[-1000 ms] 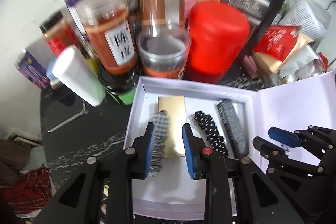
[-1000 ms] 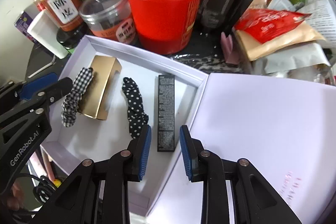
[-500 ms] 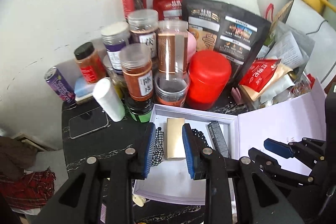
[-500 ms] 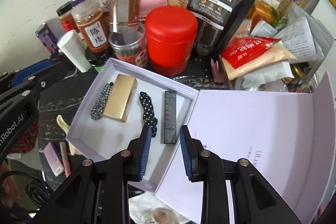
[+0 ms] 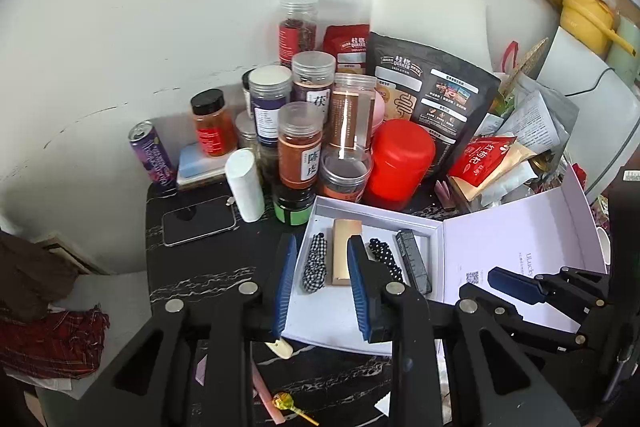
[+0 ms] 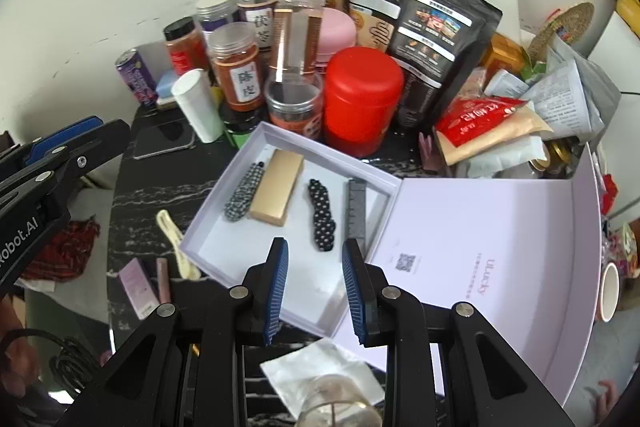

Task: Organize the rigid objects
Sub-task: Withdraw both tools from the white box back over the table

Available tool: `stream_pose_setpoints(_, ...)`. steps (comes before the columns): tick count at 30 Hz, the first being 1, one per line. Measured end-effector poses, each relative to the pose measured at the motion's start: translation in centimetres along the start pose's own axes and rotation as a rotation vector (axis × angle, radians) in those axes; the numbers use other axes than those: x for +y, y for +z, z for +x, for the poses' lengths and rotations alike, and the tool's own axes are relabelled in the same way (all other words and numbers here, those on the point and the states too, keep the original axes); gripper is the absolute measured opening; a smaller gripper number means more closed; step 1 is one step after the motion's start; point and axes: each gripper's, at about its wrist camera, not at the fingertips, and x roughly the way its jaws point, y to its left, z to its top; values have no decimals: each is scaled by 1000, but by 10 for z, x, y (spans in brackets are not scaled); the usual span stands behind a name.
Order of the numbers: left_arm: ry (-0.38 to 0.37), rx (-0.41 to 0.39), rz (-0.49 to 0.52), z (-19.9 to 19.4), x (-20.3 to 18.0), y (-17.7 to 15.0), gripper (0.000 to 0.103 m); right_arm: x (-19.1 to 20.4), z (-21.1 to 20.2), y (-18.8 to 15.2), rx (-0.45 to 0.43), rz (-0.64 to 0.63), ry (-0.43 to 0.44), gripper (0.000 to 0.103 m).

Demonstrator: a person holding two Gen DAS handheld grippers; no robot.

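An open white box (image 6: pixel 208 223) (image 5: pixel 340 331) lies on the black marble table with its lid (image 6: pixel 500 259) folded out to the right. Inside lie a checked hair clip (image 6: pixel 242 193) (image 5: pixel 314 263), a gold box (image 6: pixel 276 193) (image 5: pixel 344 253), a polka-dot clip (image 6: pixel 322 213) (image 5: pixel 386 255) and a dark slim box (image 6: pixel 356 213) (image 5: pixel 414 261). My left gripper (image 5: pixel 322 285) is open and empty, raised above the box's near left part. My right gripper (image 6: pixel 314 285) is open and empty, raised above the box's near edge.
Jars, a red canister (image 6: pixel 362 99), a white bottle (image 6: pixel 198 105) and pouches crowd the wall behind the box. A phone (image 5: pixel 198 219) lies at the left. A cream clip (image 6: pixel 176 243), pink sticks (image 6: pixel 138 285) and a lollipop (image 5: pixel 288 403) lie on the table near the box.
Both grippers have pulled back and up from the box, so the whole table now shows. Both stay open and empty. The items in the box have not moved.
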Motion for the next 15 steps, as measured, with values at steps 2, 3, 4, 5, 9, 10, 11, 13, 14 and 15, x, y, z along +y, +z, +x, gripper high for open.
stream_pose_setpoints(2,3,1,-8,-6,6,-6,26,7,-5,-4,-5,-6,9,28)
stream_pose_setpoints(3,5,4,-13,-10,10,-9,26,11,-7,-6,-8,-10,12,28)
stream_pose_setpoints(4,7,6,-20,-13,15,-13,26,16,-10,-9,-11,-15,14,28)
stream_pose_setpoints(5,9,9,-26,-16,18,-16,26,20,-12,-12,-12,-19,17,28)
stream_pose_setpoints(9,17,7,-63,-33,36,-34,26,38,-18,-22,-15,-37,46,28)
stream_pose_setpoints(10,19,7,-70,-36,40,-38,26,42,-20,-25,-14,-40,65,31)
stream_pose_setpoints(11,23,5,-77,-40,44,-42,26,47,-22,-28,-13,-43,76,32)
stream_pose_setpoints(13,23,1,-96,-47,53,-50,26,57,-25,-34,-19,-55,78,32)
stream_pose_setpoints(14,23,2,-110,-51,59,-55,26,62,-27,-37,-22,-63,77,32)
stream_pose_setpoints(15,26,2,-119,-54,63,-59,26,69,-30,-40,-27,-76,77,33)
